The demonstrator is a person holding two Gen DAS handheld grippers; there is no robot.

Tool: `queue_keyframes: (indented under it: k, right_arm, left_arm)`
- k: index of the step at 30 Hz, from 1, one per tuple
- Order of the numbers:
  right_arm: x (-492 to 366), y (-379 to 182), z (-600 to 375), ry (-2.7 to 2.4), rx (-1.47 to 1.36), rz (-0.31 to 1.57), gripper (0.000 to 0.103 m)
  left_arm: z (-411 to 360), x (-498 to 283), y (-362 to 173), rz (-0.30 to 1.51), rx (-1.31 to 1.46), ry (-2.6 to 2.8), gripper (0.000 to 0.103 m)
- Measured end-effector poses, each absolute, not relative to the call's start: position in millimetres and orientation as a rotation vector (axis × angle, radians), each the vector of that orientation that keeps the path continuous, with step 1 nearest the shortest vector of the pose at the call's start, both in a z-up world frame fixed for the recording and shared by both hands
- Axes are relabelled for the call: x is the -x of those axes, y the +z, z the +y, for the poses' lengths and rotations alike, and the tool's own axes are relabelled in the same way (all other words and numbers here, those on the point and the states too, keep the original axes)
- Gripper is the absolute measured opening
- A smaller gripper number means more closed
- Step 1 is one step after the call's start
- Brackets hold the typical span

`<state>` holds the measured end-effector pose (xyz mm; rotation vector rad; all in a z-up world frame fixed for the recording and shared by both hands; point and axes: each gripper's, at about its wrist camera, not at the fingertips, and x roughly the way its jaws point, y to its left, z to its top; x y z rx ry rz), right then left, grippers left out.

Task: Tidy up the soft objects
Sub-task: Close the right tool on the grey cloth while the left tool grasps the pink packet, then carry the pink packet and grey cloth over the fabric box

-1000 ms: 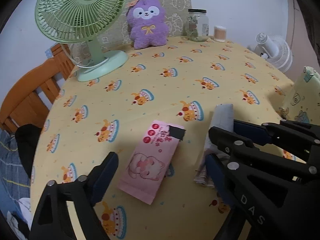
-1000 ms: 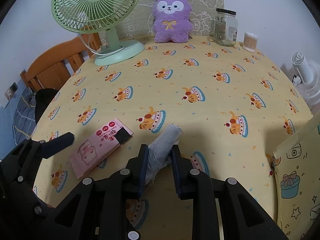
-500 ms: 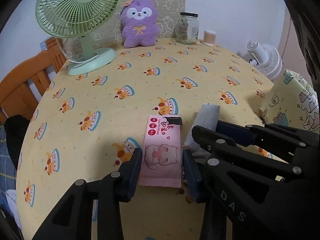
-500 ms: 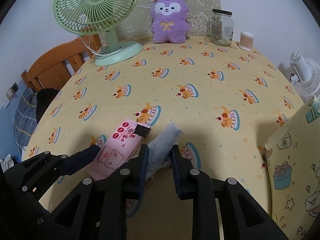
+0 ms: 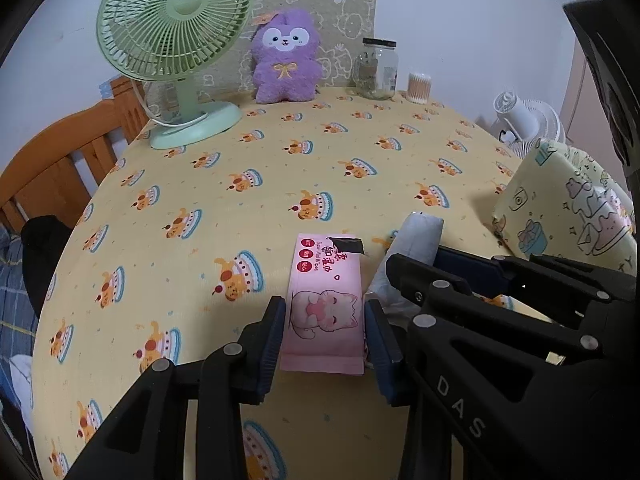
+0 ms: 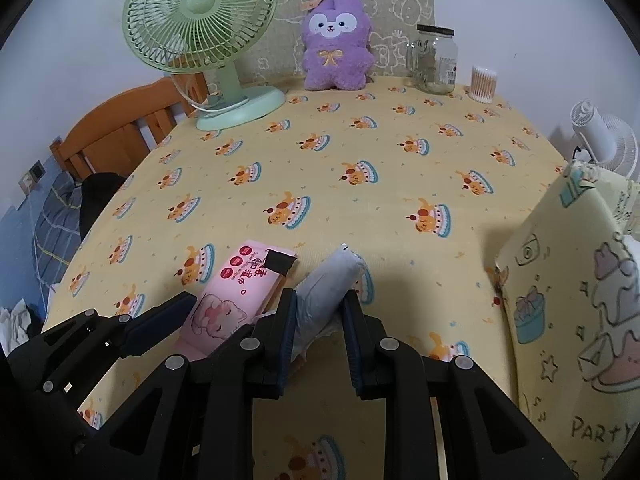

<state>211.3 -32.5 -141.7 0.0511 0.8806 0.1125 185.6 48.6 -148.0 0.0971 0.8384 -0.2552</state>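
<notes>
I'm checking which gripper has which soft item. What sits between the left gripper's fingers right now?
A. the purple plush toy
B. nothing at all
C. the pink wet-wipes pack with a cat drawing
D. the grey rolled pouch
C: in the left wrist view the left gripper has its two fingers pressed on the sides of the pink wet-wipes pack, while the grey rolled pouch is in the right gripper.
</notes>
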Motion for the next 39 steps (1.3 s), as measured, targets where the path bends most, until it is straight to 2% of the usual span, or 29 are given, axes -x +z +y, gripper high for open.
queue_keyframes:
  k: [16, 39]
  right_arm:
    - [-183.7, -104.3, -42.8, 0.128, -0.048, 0.803, 0.026]
    - [-147.6, -16.7, -59.7, 0.134, -0.008, 0.627, 0.026]
  left_arm:
    - [36.3, -159.0, -112.4, 0.771, -0.082, -0.223, 0.041]
    - [13.5, -125.7, -30.6, 0.603, -0.102, -0.203, 0.041]
